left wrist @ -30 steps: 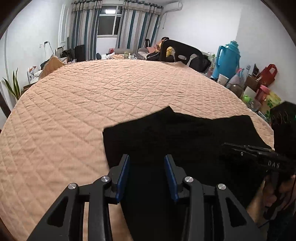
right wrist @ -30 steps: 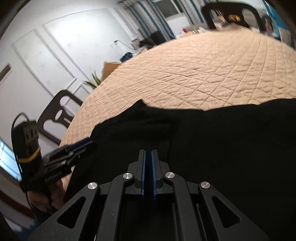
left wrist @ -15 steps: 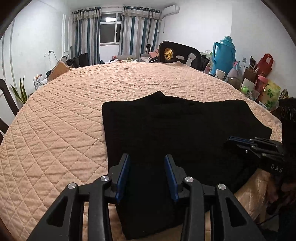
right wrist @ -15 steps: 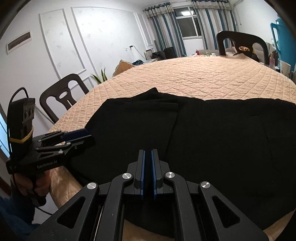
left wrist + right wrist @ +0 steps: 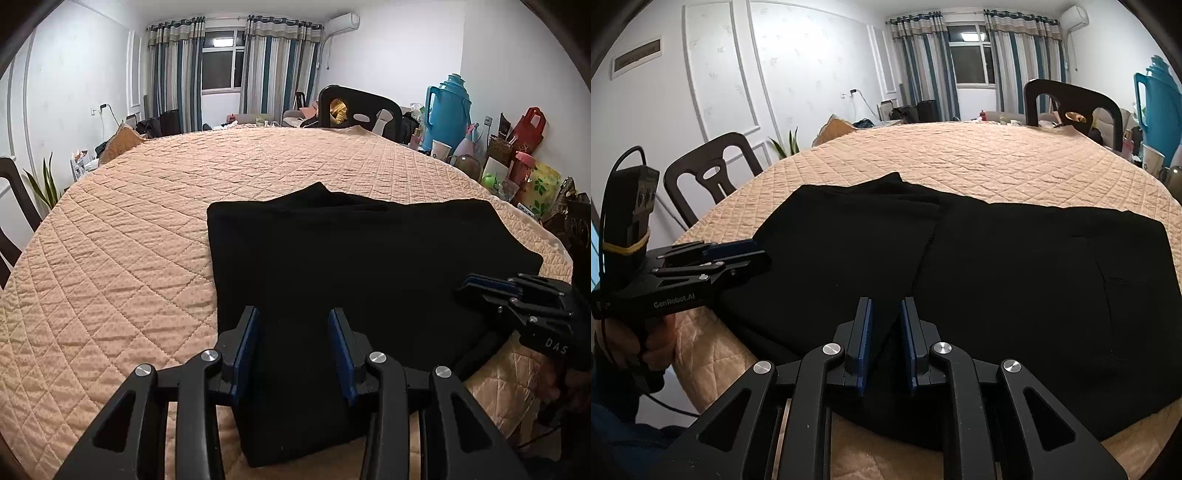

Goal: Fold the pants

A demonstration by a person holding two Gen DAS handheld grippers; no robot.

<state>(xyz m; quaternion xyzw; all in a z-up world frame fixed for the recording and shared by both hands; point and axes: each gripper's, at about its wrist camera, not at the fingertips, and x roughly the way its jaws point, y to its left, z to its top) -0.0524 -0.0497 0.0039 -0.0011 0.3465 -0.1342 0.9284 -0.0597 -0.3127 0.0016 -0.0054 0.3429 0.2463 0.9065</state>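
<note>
Black pants [image 5: 362,266] lie folded flat on the peach quilted table [image 5: 129,240], near its front edge; they also show in the right wrist view [image 5: 1015,280]. My left gripper [image 5: 293,332] is open and empty, held just above the pants' near left part. My right gripper [image 5: 886,328] is open with a narrower gap, empty, above the pants' front edge. Each gripper shows in the other's view, the right one [image 5: 476,288] at the pants' right side and the left one [image 5: 738,251] at their left side.
Dark chairs stand at the table's far side [image 5: 354,107] and left side [image 5: 709,173]. A blue thermos [image 5: 448,107], bags and cups crowd the right wall. The quilted table [image 5: 997,166] stretches bare beyond the pants.
Both grippers have pulled back and risen from the pants, so more of the garment shows. My right gripper has opened from shut. The pants lie flat as before.
</note>
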